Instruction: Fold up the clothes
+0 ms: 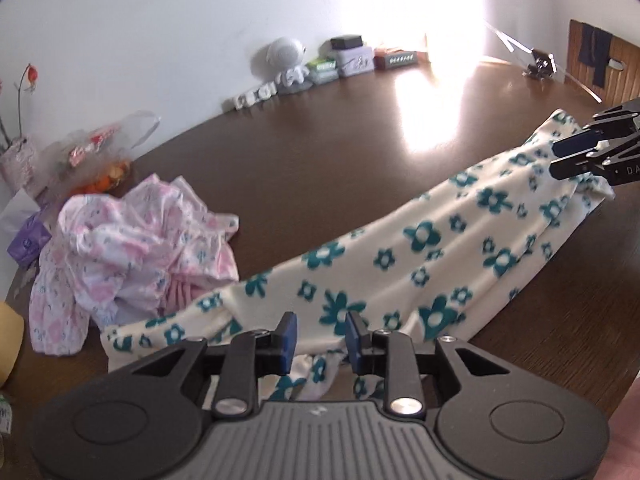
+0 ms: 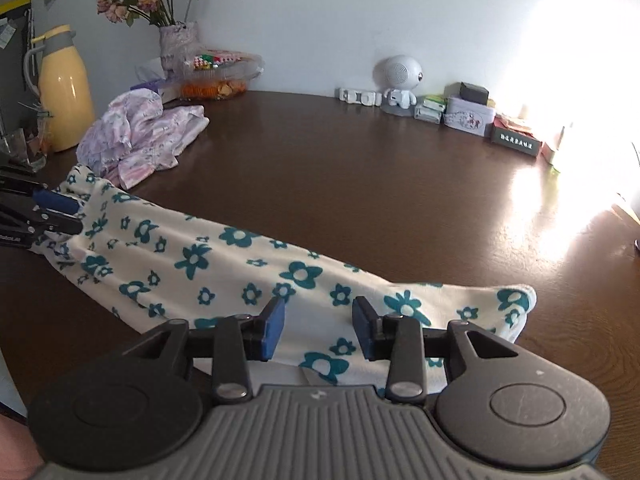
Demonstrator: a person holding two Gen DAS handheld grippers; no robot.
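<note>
One table [image 1: 320,152], two garments: floral cloth [image 1: 440,248] stretched across the near edge, pink heap [image 1: 136,248] far left. Two grippers, left [image 1: 320,340] and right [image 2: 319,328], jaws apart over cloth ends. Only right view shows yellow flask [image 2: 64,88].

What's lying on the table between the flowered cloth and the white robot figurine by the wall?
Nothing: in the right wrist view, only bare brown table separates the flowered cloth from the white robot figurine.
</note>
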